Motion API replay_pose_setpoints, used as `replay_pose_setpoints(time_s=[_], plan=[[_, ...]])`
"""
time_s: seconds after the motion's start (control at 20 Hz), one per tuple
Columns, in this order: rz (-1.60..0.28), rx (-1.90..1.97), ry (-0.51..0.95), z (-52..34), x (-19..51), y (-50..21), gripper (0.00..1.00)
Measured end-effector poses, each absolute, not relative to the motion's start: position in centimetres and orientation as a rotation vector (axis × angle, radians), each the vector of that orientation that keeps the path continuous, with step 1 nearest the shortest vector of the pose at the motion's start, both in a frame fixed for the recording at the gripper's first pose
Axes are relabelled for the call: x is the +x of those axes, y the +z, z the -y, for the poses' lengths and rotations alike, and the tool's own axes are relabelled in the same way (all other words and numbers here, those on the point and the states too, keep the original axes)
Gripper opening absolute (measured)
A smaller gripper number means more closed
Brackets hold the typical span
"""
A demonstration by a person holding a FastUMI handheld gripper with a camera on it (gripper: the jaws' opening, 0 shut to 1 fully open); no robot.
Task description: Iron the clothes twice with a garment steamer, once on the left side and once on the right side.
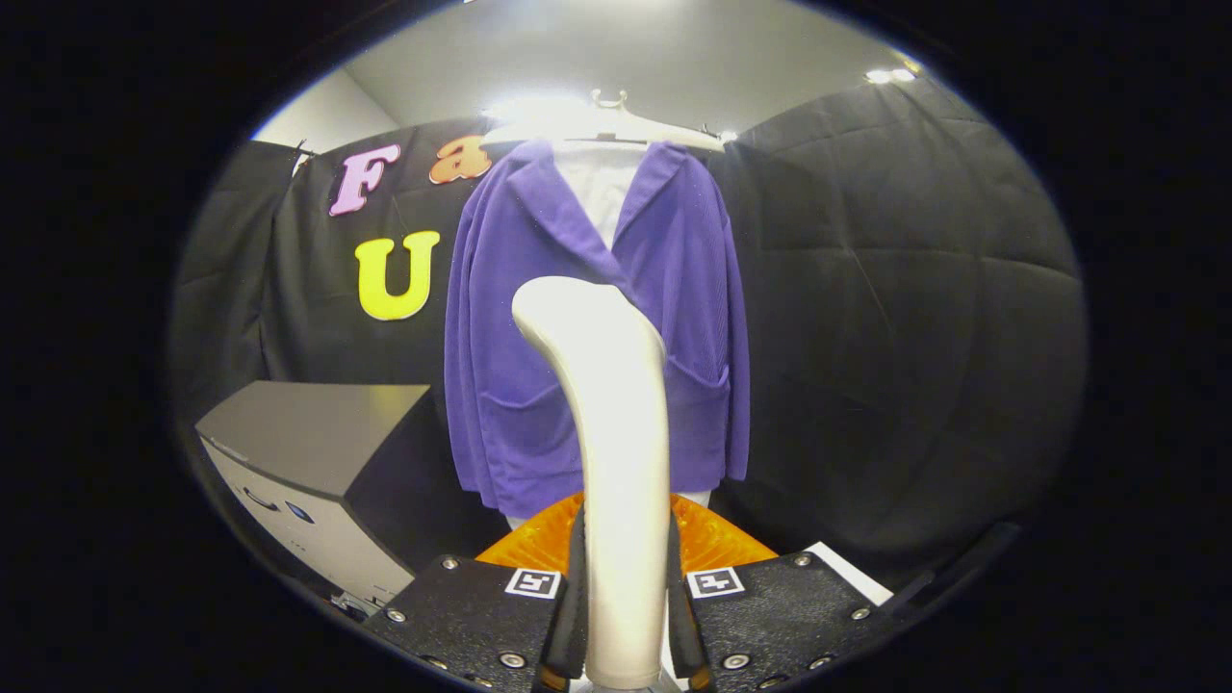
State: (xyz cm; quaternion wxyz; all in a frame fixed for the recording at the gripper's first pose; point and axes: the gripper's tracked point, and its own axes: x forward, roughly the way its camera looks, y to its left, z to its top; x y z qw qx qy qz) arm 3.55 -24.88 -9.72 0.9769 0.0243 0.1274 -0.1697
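Note:
A purple jacket hangs on a white hanger over a white shirt, in front of the black booth wall. My gripper is shut on the cream handle of the garment steamer. Both fingers press on the handle's sides. The steamer stands upright between them, its rounded head bent toward the left and level with the jacket's middle. It is held a short way in front of the jacket, and I cannot tell if it touches the cloth.
An orange ridged base lies just beyond the fingers under the steamer. A grey box-shaped appliance stands to the left of the jacket. A white flat edge shows at the right of the fingers.

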Motion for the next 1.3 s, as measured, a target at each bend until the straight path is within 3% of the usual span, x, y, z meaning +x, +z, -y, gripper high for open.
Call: replay_pose_setpoints(time_s=[0.6, 1.3], plan=[[0.013, 0.091, -0.522, 32.9, 10.3, 4.1, 0.33], [0.036, -0.036, -0.647, 35.0, 18.5, 5.4, 0.33]])
